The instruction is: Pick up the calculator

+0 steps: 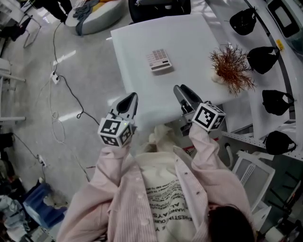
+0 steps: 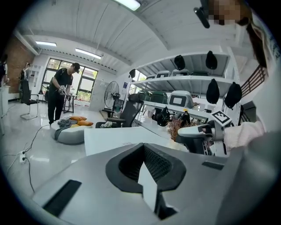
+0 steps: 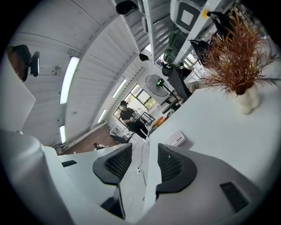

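Note:
The calculator (image 1: 158, 60), pale with rows of keys, lies flat near the middle of the white table (image 1: 189, 33). In the right gripper view the calculator (image 3: 178, 138) shows small, beyond the jaws. My right gripper (image 1: 181, 90) hovers open over the table's near edge, a short way short of the calculator, with nothing between its pads. My left gripper (image 1: 132, 98) is shut and empty, off the table's near left corner, above the floor. The left gripper view looks across the table top (image 2: 109, 139) toward the right gripper (image 2: 197, 134).
A dried reddish plant (image 1: 232, 68) in a small white vase stands at the table's right edge. A white shelf with black caps (image 1: 262, 59) runs along the right. Cables (image 1: 71, 94) trail over the floor on the left. A grey cushion bed (image 1: 94, 14) lies far left.

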The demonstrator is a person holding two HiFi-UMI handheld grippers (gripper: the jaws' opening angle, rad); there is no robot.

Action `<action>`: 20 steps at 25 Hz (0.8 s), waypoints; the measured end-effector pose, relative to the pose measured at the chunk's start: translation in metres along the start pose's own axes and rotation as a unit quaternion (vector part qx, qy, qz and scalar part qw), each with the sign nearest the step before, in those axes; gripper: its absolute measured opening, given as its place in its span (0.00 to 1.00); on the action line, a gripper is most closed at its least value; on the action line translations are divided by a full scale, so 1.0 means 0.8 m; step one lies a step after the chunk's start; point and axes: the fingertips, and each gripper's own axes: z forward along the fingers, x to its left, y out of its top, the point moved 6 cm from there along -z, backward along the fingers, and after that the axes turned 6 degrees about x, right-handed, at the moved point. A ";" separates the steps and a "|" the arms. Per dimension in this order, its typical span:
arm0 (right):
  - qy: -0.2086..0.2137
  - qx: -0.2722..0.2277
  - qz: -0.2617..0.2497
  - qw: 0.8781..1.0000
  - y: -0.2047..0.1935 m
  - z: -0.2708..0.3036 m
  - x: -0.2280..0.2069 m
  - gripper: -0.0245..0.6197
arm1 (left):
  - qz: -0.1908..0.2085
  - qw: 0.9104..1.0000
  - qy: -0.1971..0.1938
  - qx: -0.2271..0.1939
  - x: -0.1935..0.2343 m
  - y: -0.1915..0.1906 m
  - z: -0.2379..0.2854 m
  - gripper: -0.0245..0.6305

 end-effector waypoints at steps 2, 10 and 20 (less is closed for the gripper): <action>-0.012 0.003 0.017 1.000 0.005 0.019 -0.018 0.29 | -0.006 1.000 0.002 0.010 0.009 -0.002 0.019 0.04; -0.023 0.032 0.079 0.996 0.013 0.085 -0.070 0.29 | -0.041 0.998 0.009 0.044 0.037 -0.013 0.091 0.04; -0.031 0.075 0.149 0.986 0.009 0.141 -0.119 0.29 | -0.082 0.993 0.030 0.083 0.060 -0.030 0.149 0.04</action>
